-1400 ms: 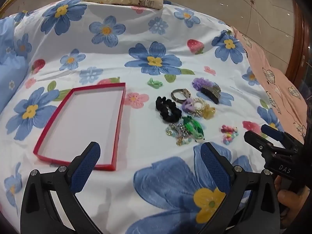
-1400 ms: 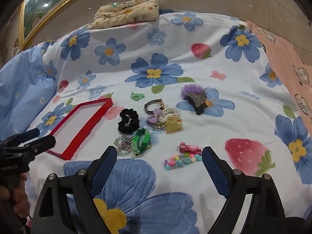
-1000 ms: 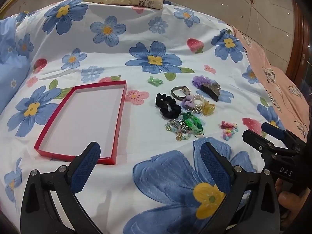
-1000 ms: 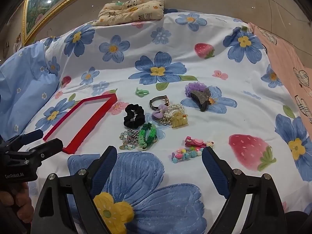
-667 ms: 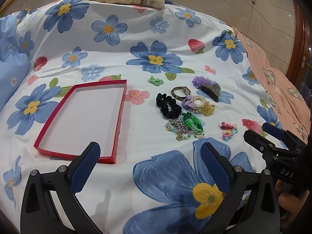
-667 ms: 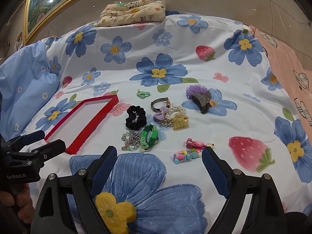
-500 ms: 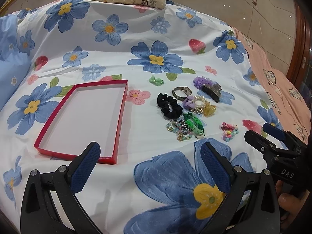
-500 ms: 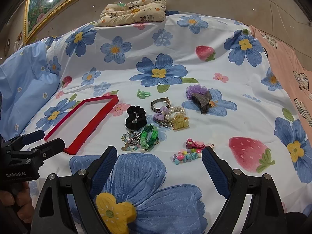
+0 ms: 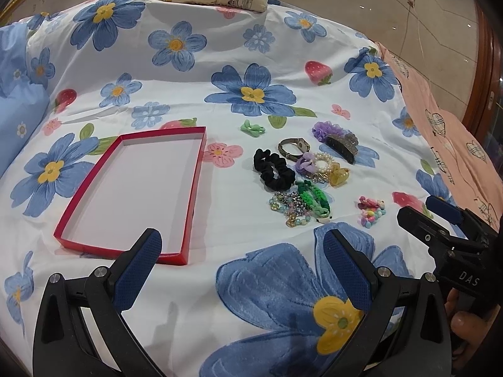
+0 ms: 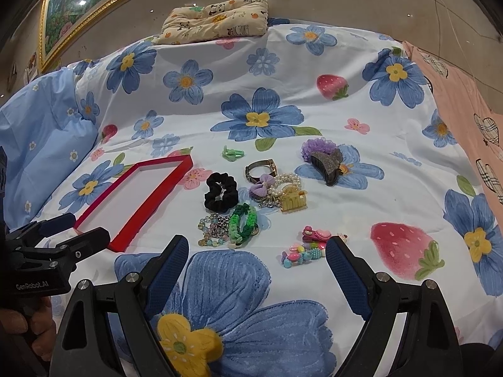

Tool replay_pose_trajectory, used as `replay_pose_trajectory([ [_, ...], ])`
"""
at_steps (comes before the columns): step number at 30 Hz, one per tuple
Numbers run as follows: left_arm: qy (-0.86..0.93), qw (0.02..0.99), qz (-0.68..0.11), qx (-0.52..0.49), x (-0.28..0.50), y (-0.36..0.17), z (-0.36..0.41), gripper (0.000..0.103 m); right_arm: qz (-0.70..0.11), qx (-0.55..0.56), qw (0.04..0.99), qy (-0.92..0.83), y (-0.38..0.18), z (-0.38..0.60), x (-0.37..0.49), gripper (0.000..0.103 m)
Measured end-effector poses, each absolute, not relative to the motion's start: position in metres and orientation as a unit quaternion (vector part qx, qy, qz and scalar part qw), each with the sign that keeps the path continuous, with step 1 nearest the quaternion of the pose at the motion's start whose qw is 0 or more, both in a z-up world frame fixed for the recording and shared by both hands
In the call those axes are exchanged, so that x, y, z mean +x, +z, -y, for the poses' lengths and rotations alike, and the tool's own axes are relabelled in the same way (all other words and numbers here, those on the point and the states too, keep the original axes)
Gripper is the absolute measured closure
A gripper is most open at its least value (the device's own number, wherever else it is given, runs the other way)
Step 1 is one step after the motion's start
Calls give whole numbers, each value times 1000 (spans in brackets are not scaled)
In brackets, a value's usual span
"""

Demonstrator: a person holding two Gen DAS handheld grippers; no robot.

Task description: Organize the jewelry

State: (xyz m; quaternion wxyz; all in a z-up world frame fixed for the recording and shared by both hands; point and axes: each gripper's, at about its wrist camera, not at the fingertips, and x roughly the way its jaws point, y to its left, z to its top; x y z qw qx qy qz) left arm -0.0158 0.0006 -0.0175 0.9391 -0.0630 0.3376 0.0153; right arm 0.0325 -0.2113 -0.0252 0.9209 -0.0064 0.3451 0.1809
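Note:
An empty red tray (image 9: 94,185) lies on the floral sheet; it also shows in the right wrist view (image 10: 151,198). To its right lie a black scrunchie (image 9: 274,169), a green braided bracelet (image 9: 314,198), a bead chain (image 9: 287,205), a watch (image 9: 294,147), a pearl bracelet (image 9: 323,160), a yellow clip (image 10: 294,201), a dark claw clip (image 10: 327,163) and pastel clips (image 10: 306,248). My left gripper (image 9: 242,267) is open and empty, near the tray's front corner. My right gripper (image 10: 257,270) is open and empty, just short of the pastel clips.
A small green bow clip (image 9: 251,128) lies beyond the pile. A patterned cushion (image 10: 217,19) sits at the bed's far edge. A light blue pillow (image 10: 37,144) lies left and a pink blanket (image 9: 456,144) right.
Both views shift slightly; the right gripper has edged forward toward the pastel clips. Both grippers stay open. No item has moved.

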Motion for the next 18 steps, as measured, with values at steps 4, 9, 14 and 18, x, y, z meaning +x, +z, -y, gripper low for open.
replay_pose_trajectory([
  [4, 15, 939, -337, -63, -16, -18, -1, 0, -343, -5, 921, 183, -24, 212, 32, 12],
  [9, 15, 939, -339, -64, -16, -18, -2, 0, -342, -3, 921, 186, -21, 212, 31, 12],
  [14, 16, 938, -339, -65, -18, -21, -6, 0, -342, -3, 921, 188, -20, 212, 30, 12],
  [18, 16, 939, -339, -64, -16, -18, 0, 0, -342, -2, 921, 188, -20, 212, 30, 12],
])
